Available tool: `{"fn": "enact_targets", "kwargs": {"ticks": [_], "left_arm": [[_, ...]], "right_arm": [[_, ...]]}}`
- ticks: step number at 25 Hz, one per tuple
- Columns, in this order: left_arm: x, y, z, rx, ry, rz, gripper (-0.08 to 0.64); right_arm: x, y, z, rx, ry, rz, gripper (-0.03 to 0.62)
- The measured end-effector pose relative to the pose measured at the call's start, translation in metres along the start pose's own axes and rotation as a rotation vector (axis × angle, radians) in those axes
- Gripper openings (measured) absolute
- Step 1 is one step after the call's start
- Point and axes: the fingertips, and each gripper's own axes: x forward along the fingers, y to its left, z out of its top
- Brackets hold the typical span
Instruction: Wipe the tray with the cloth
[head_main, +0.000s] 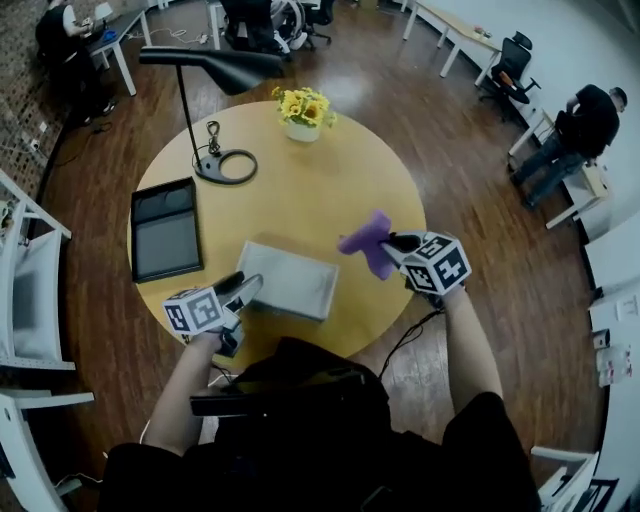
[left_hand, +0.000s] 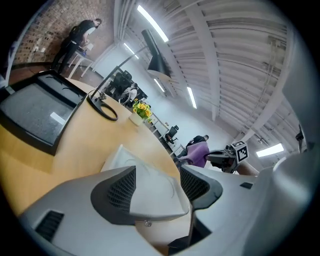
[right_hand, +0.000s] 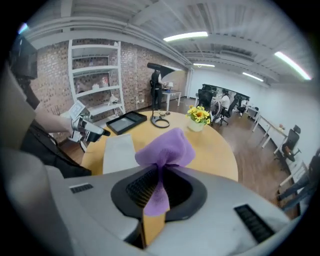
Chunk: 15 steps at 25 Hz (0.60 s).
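Note:
A flat grey tray (head_main: 290, 280) lies near the front of the round wooden table (head_main: 330, 190). My left gripper (head_main: 248, 288) is at the tray's near-left corner. In the left gripper view that corner (left_hand: 150, 190) sits between the dark pads, and the gripper (left_hand: 157, 187) is shut on it. My right gripper (head_main: 392, 243) hangs above the table just right of the tray, shut on a purple cloth (head_main: 365, 240). In the right gripper view the cloth (right_hand: 165, 147) bunches above the jaws and a strip hangs down between them. The tray (right_hand: 119, 150) shows beyond, on the left.
A black tray (head_main: 165, 228) lies at the table's left. A black desk lamp (head_main: 215, 68) rises from its ring base (head_main: 228, 165) at the back left. A pot of yellow flowers (head_main: 303, 110) stands at the back. White shelving (head_main: 25, 280) is on the left. People are at desks in the distance.

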Motion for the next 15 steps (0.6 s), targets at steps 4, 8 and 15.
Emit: {"fn": "enact_targets", "kwargs": {"ticks": [4,8,15], "left_arm": [[0.014,-0.015,0.027,0.064,-0.012,0.016,0.272],[0.016,-0.019,0.038,0.084,-0.034,0.031,0.272],[0.013,-0.013,0.041,0.07,-0.035,0.063,0.272]], "right_arm": [[-0.001,-0.03,0.031,0.148,-0.125,0.042,0.035],[0.005,-0.037,0.049,0.196,-0.186,0.101,0.035],[0.026,-0.054,0.046,0.281,-0.154,0.113,0.037]]}}
